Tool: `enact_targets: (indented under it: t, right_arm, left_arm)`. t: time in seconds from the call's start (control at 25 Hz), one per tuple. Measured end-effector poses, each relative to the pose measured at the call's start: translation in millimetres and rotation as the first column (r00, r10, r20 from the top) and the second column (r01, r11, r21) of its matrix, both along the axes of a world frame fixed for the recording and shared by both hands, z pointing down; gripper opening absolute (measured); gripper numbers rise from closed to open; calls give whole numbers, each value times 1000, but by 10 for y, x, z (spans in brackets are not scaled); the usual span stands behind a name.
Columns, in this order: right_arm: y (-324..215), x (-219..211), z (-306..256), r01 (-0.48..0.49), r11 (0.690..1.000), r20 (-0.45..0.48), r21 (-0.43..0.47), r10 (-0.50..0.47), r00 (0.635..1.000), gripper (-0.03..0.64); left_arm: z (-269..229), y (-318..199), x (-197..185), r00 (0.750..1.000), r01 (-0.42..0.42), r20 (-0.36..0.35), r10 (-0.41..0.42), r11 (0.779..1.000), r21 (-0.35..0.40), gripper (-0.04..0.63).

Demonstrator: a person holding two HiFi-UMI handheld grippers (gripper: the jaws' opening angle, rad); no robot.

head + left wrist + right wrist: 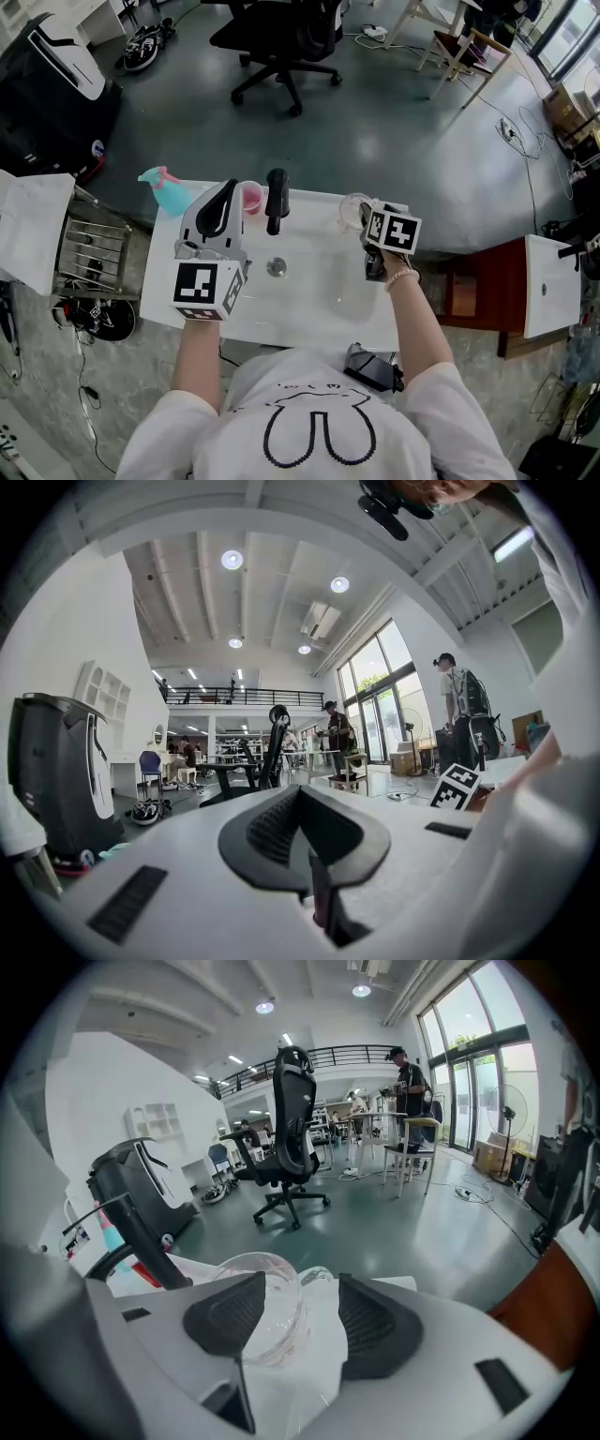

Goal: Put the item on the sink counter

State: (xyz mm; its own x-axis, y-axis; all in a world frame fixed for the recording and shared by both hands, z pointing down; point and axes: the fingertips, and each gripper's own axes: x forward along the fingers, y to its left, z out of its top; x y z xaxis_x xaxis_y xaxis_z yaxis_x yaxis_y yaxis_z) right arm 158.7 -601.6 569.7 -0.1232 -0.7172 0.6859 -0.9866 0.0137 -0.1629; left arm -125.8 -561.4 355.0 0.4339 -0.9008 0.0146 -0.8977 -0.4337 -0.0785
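A clear glass cup stands at the back right of the white sink counter. My right gripper is just behind it with its jaws open. In the right gripper view the glass cup sits between the pads toward the left one, and neither pad presses on it. My left gripper is held above the counter's left side, tilted up, with its jaws shut and nothing in them. The left gripper view shows the left gripper aimed at the room.
A black faucet stands at the back of the basin, a pink cup and a teal spray bottle to its left. The drain lies mid-basin. A metal rack stands left, an office chair beyond.
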Motion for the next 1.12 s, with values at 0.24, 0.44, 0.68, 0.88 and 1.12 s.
enact_targets:
  t: [0.24,0.44,0.68,0.88,1.12]
  right_arm:
    - [145,-38,-315,30,992,53,120,-37,998,249]
    - [378,-23,-558,55,982,64,180,-68,996,245]
    - [727,99,-873,77,956,21,283,-87,996,148]
    - [1122,104,-1309,173,880,-88,441,-150,985,32]
    - [1703,110,-1946,254,729,-197,635,-165,966,28]
  left_arm:
    - [-52,130,95,1000,-10,-9,10,1000,9,9]
    - [-117,309,241,1000,-23,-10,23,999,25,9]
    - [-189,589,434,999,-32,-7,32,999,42,9]
    - [-256,865,561,1000,-28,-10,28,998,56,9]
    - [-346,1201,711,1000,-15,-13,17,996,91,9]
